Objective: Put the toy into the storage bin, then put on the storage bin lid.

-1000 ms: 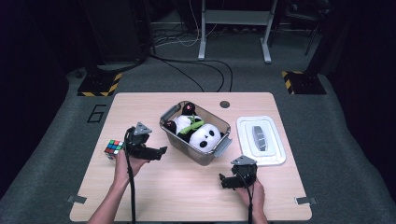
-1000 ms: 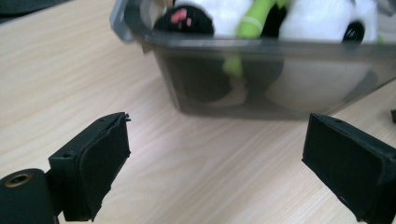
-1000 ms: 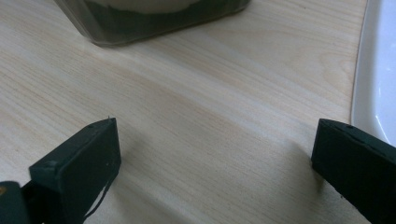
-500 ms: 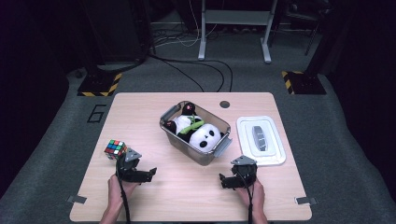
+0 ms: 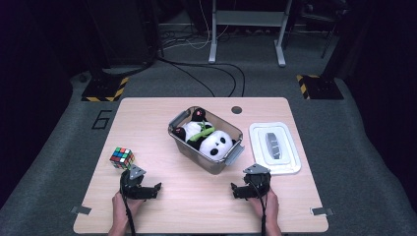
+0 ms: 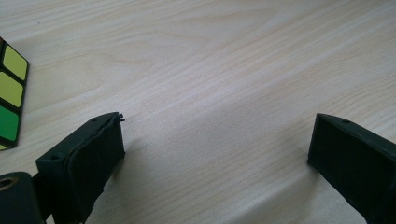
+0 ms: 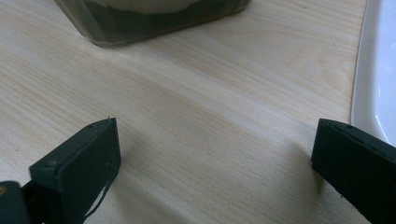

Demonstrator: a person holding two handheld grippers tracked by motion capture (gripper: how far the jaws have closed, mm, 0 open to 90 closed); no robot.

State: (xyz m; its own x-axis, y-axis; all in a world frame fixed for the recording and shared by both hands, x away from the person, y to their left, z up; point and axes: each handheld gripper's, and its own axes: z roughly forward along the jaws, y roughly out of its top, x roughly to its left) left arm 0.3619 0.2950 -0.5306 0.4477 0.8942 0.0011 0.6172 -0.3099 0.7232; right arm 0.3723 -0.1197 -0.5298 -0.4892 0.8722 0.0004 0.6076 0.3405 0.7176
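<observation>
Down at the near edge of the table (image 5: 162, 123), the left gripper (image 5: 147, 191) has pulled back from beside the bin (image 5: 178, 129) and now rests low, jaws spread wide over bare wood, holding nothing. The right gripper (image 5: 242, 191) hasn't budged, jaws spread too. That looks like a reset between steps. The puzzle cube (image 5: 122, 158) sits just beyond the left gripper, close but untouched; the panda toy (image 5: 215, 144) lies inside the bin, lid (image 5: 290, 162) off beside it.

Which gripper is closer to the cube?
The left gripper: the colourful cube sits just beyond it on the table, its edge beside the left jaw. The right gripper rests nearer the bin and white lid.
</observation>
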